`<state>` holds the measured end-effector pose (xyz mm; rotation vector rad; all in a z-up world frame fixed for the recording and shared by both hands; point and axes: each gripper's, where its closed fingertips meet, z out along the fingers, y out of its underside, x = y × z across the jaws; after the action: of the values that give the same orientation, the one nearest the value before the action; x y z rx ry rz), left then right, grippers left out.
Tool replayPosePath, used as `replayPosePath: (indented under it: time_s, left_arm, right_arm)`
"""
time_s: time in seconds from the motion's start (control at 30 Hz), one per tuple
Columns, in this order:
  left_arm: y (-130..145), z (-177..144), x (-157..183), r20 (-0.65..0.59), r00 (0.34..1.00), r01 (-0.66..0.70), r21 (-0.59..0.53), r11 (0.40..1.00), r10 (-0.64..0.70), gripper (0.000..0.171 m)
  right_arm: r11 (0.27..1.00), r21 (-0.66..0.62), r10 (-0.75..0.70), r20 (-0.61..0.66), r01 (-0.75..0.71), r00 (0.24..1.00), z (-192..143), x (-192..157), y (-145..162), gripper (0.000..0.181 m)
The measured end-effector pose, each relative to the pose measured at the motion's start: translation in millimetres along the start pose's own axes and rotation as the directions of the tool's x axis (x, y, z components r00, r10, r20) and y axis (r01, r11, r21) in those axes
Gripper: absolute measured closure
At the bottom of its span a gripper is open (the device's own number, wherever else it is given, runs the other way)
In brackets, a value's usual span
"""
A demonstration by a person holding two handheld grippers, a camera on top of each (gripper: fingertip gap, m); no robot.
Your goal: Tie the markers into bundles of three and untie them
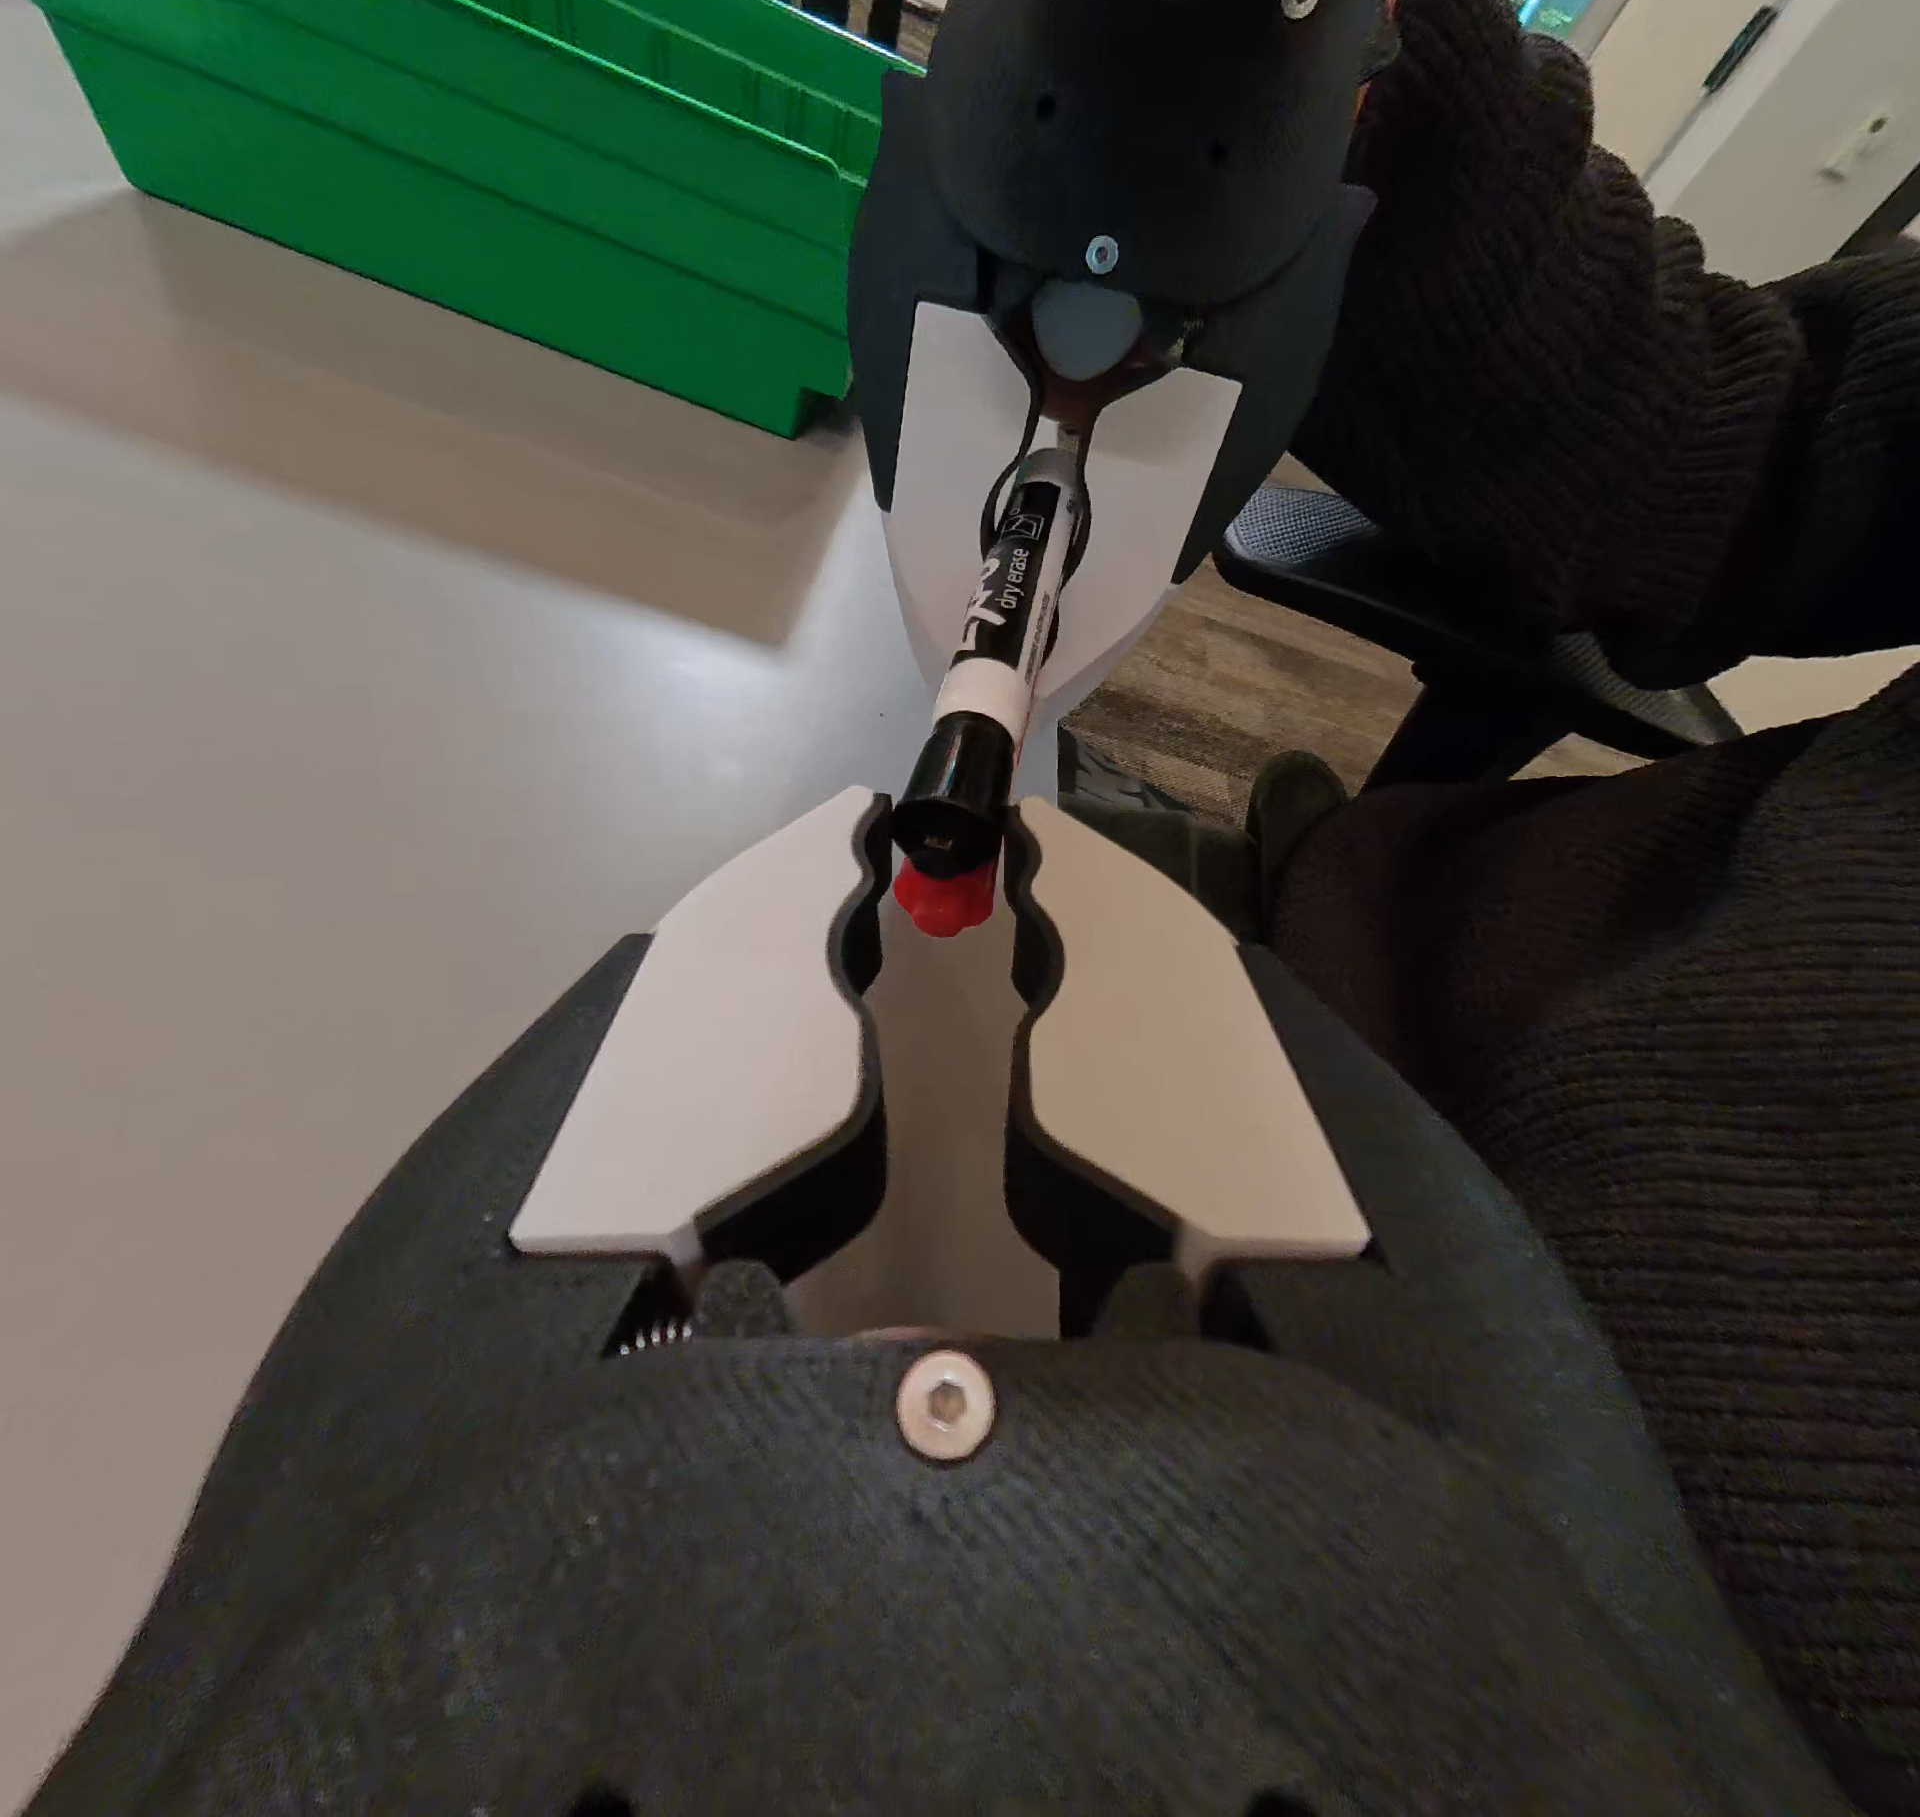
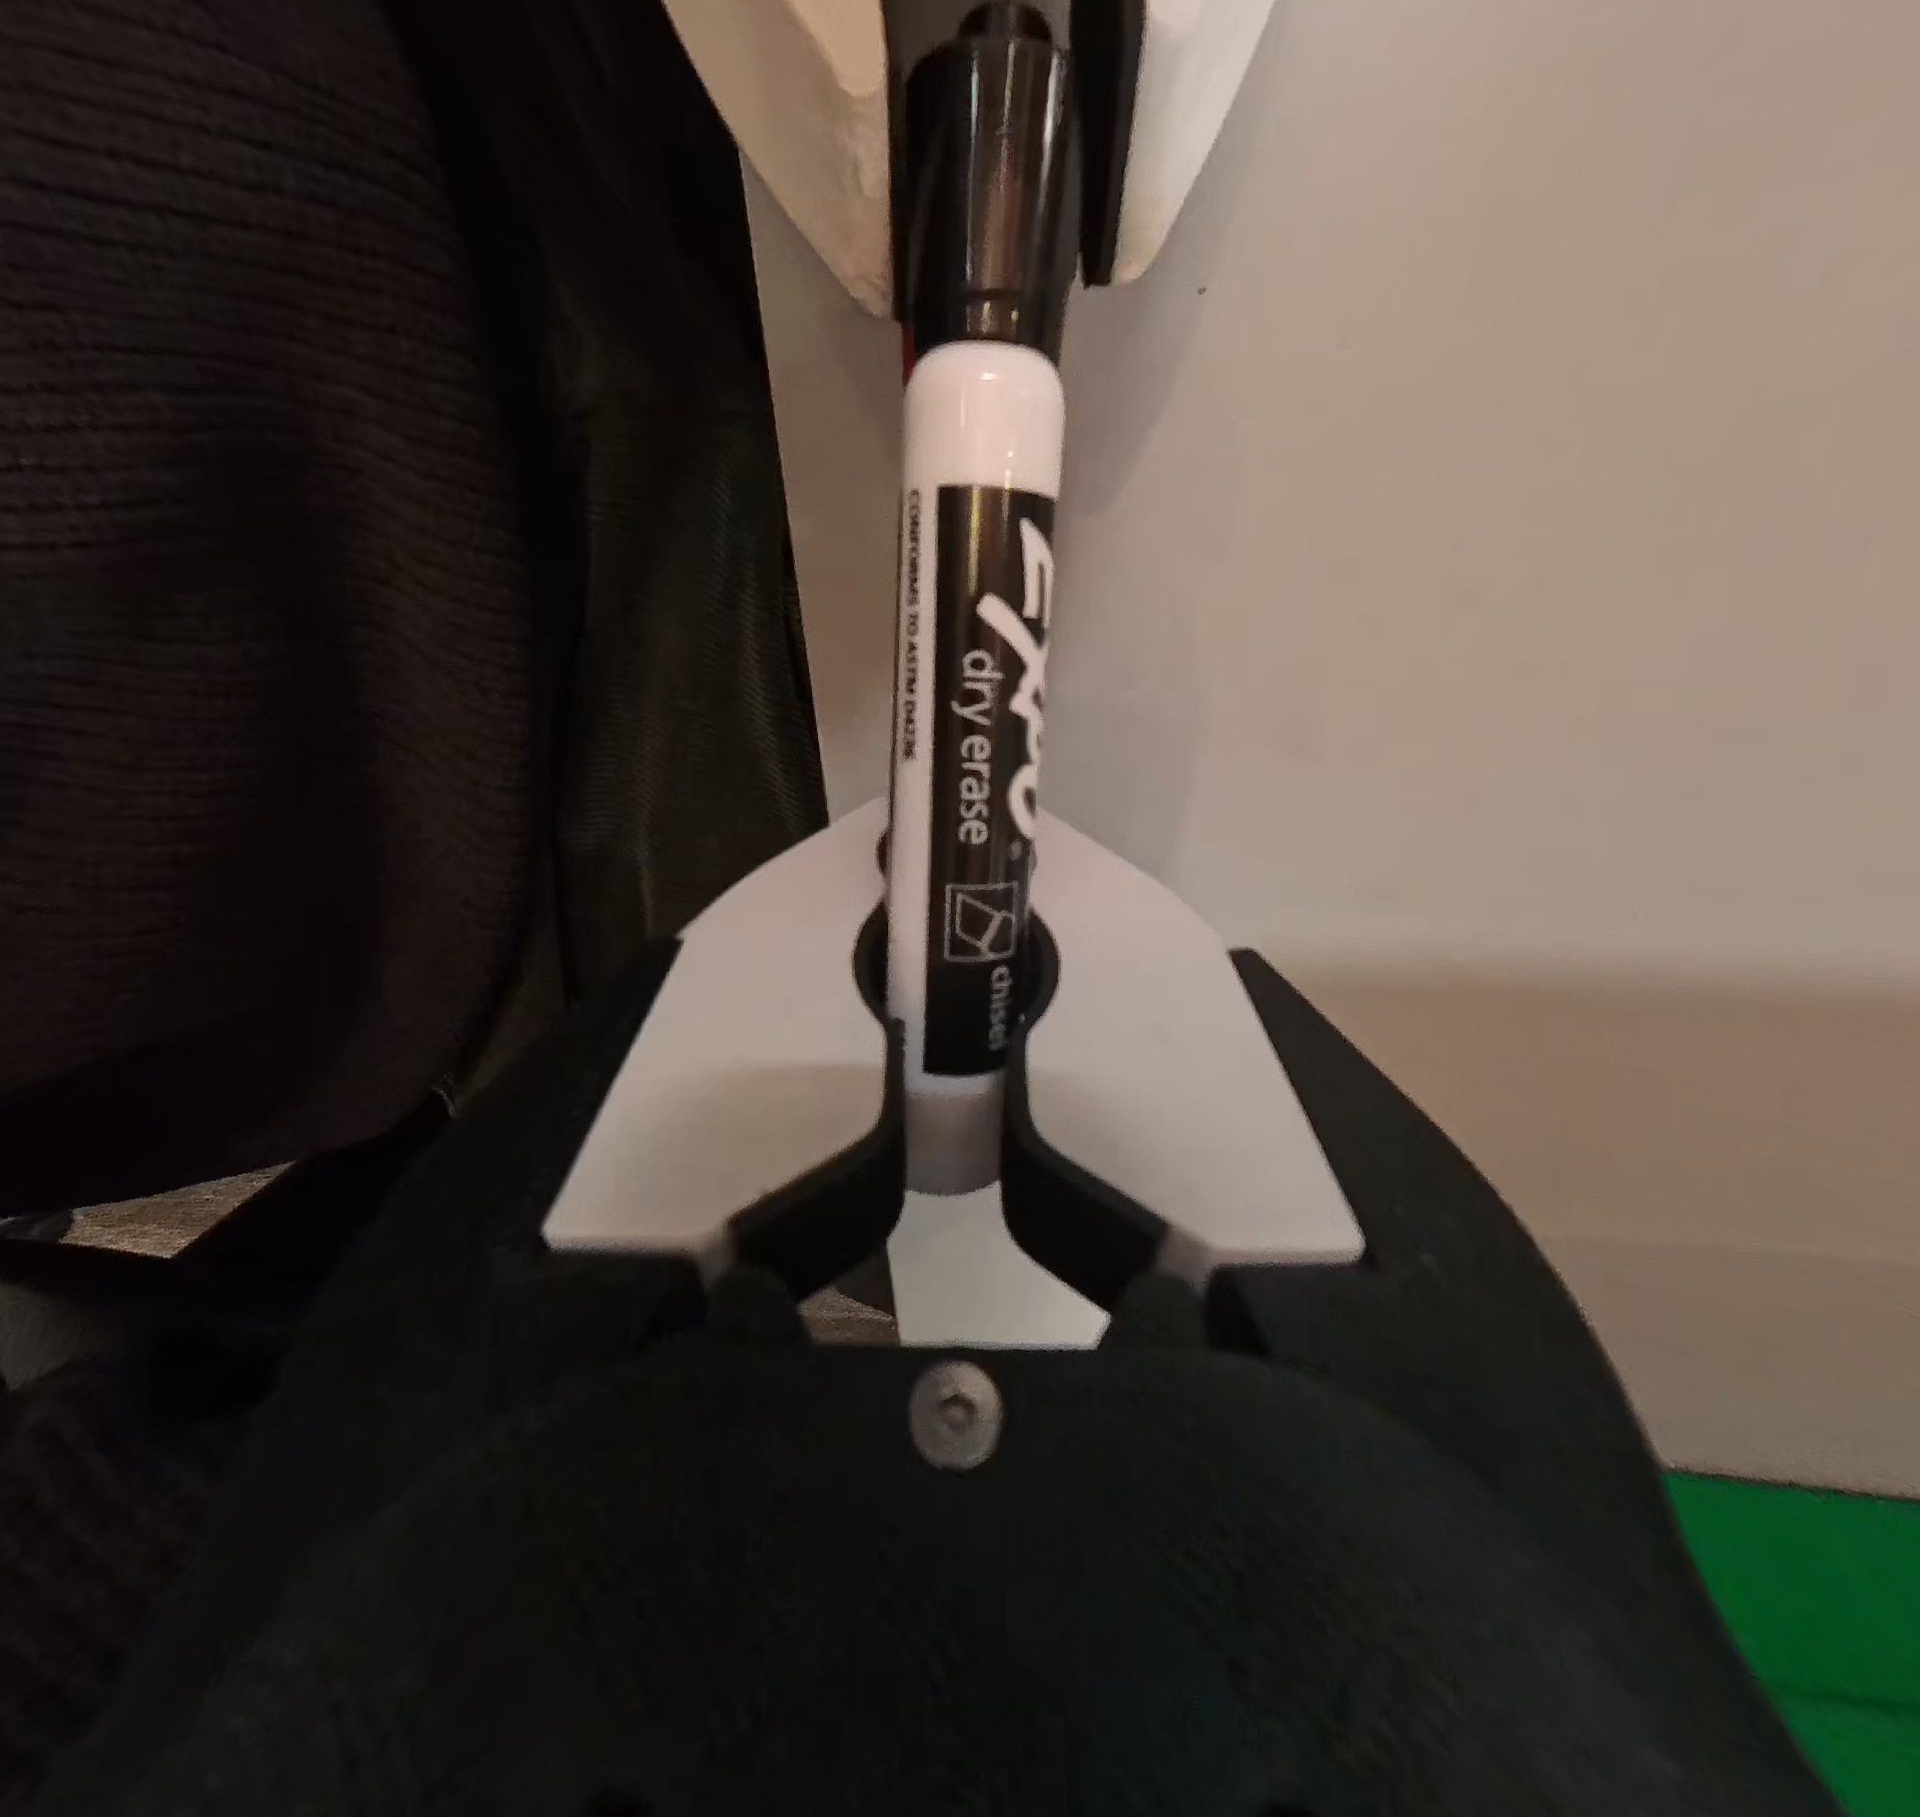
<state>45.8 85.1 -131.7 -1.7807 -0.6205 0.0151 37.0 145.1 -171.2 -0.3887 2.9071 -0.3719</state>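
A dry-erase marker [image 1: 1003,604] with a white barrel and black label is held level between my two grippers above a pale table [image 1: 312,832]. My right gripper [image 2: 961,842] is shut on the barrel [image 2: 977,687]; it faces me in the left wrist view [image 1: 1013,697]. My left gripper [image 1: 951,822] is closed to the width of the marker's black cap [image 1: 951,791], which sits between its fingertips; it shows in the right wrist view [image 2: 992,292] around the cap [image 2: 992,157]. A red capped end [image 1: 940,905] shows just under the black cap; what holds it is hidden.
A green plastic bin [image 1: 468,157] stands on the table at the back left; a corner of it shows in the right wrist view [image 2: 1766,1611]. A person's dark knit sleeves [image 1: 1558,365] fill the right side. An office chair [image 1: 1455,645] stands past the table edge. Some 8 centimetres of space lies between my two pairs of fingers.
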Motion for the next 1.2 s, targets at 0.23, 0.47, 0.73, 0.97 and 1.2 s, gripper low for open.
replayPosePath:
  time_s: [0.23,0.47,0.73,0.97,1.2]
  left_arm:
    - [2.7,3.1,2.8,0.002,1.000,-0.029,-0.022,0.999,0.029,0.151]
    - [-3.4,-1.1,4.2,-0.011,1.000,-0.025,0.014,1.000,0.025,0.151]
    - [-2.4,-1.1,5.0,-0.015,0.999,-0.030,0.004,1.000,0.030,0.152]
    - [-5.0,-4.6,3.3,-0.021,1.000,-0.013,0.020,1.000,0.013,0.152]
    - [-5.0,-5.4,0.8,-0.003,1.000,-0.016,0.020,1.000,0.016,0.152]
  right_arm:
    - [1.000,-0.005,-0.001,0.007,0.001,1.000,3.9,-2.5,-1.9,0.166]
    - [1.000,0.011,0.014,0.001,-0.014,1.000,0.2,-1.5,-2.6,0.166]
    - [1.000,0.010,0.018,0.004,-0.018,1.000,1.9,-1.3,-2.7,0.166]
    - [0.999,0.018,0.026,-0.001,-0.026,1.000,-1.0,0.6,-1.1,0.166]
    - [0.999,0.018,0.026,-0.001,-0.026,1.000,-1.2,0.4,-0.3,0.166]
